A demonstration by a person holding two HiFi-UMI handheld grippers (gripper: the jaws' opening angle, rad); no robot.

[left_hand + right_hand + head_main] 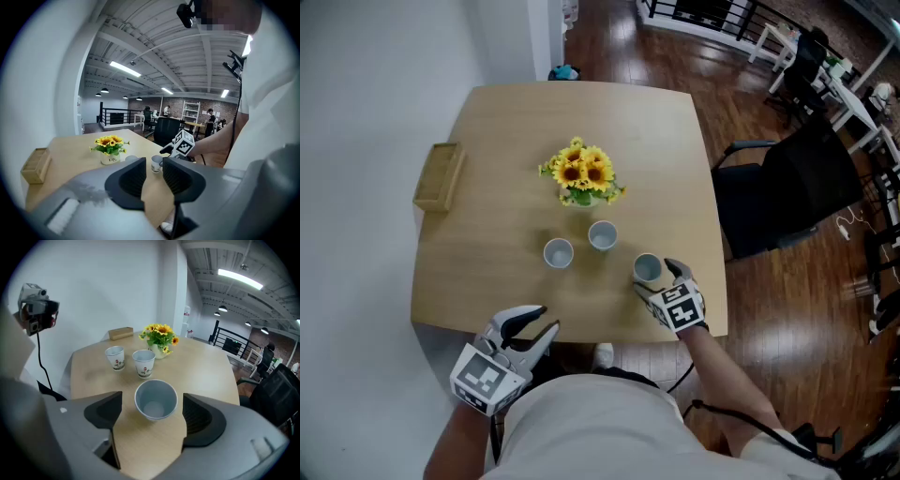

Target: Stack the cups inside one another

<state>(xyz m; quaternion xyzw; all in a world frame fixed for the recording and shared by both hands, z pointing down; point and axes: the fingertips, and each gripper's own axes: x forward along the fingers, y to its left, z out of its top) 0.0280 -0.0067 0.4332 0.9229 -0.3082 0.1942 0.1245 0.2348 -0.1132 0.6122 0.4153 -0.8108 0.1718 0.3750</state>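
Observation:
Three small pale cups stand on the wooden table (506, 131). The left cup (558, 253) and the middle cup (602, 235) stand free in front of the flowers. The right cup (647, 270) stands upright between the jaws of my right gripper (657, 278), which is open. In the right gripper view this cup (156, 399) shows a gap to each jaw, and the other two cups (115, 356) (144, 363) stand beyond it. My left gripper (536, 323) is open and holds nothing, over the table's front edge. From the left gripper (154, 176) view, one cup (156, 163) shows past the jaws.
A pot of yellow sunflowers (584, 175) stands just behind the cups. A wooden box (439, 175) lies at the table's left edge. A black office chair (787, 192) stands on the floor to the right of the table.

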